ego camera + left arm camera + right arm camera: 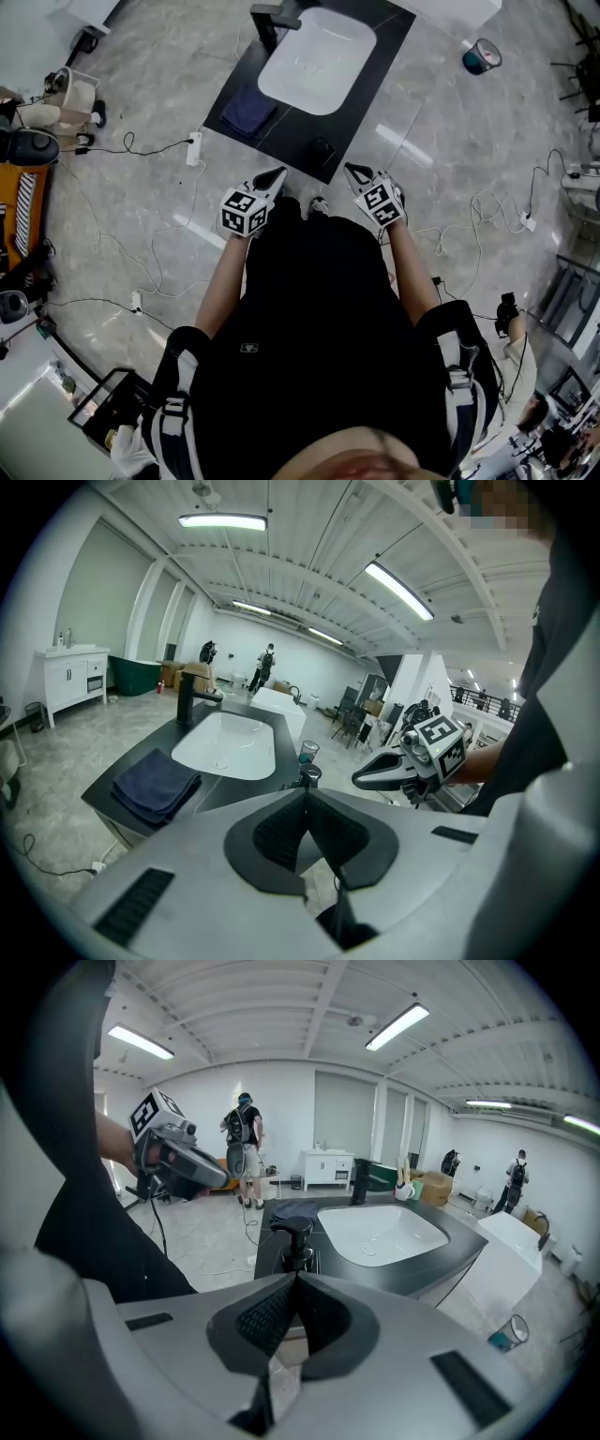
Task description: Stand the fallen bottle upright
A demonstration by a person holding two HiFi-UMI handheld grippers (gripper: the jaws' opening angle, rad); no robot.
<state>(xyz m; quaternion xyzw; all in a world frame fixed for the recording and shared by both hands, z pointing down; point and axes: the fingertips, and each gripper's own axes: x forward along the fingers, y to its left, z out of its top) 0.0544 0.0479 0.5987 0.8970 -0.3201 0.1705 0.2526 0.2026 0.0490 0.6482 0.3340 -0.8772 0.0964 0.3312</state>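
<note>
A black pump bottle (323, 150) stands upright on the near corner of the black counter (384, 42). In the right gripper view the bottle (294, 1239) shows just beyond my jaws, and in the left gripper view only the bottle's top (307, 774) peeks over them. Both grippers hang close to my body, short of the counter's edge. My left gripper (277, 174) is shut with nothing in it, its jaws meeting in a line (305, 795). My right gripper (353, 171) is likewise shut and empty (295, 1277). Neither touches the bottle.
A white basin (317, 58) with a black faucet (272, 19) fills the counter's middle, and a folded dark blue towel (248, 109) lies at its left end. Cables and a power strip (194, 148) cross the floor. A teal can (481, 56) stands at the far right.
</note>
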